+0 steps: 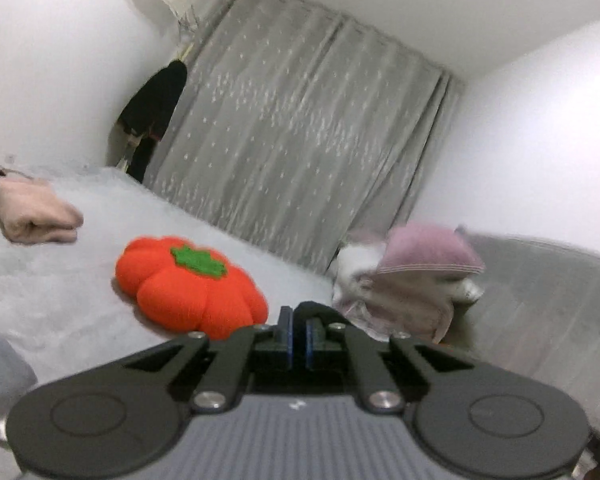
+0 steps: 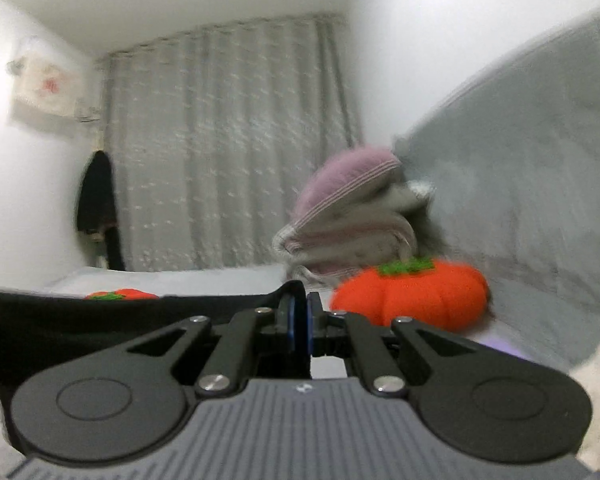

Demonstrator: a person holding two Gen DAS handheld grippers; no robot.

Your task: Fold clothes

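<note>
A black garment (image 2: 100,320) hangs stretched across the lower left of the right wrist view, and its edge runs up into my right gripper (image 2: 300,302), which is shut on it above the grey bed (image 2: 180,276). In the left wrist view a small fold of the same black garment (image 1: 320,309) bulges over the tips of my left gripper (image 1: 299,318), whose jaws are shut on it. Both grippers point roughly level toward the curtain. The rest of the garment is hidden below the gripper bodies.
On the bed (image 1: 60,280) lie a folded pink garment (image 1: 36,216), an orange pumpkin cushion (image 1: 188,280) and a pile of pink and purple clothes (image 1: 416,280). A grey padded headboard (image 1: 540,300) stands on the right, with a grey curtain (image 1: 300,140) and dark hanging clothes (image 1: 152,112) behind.
</note>
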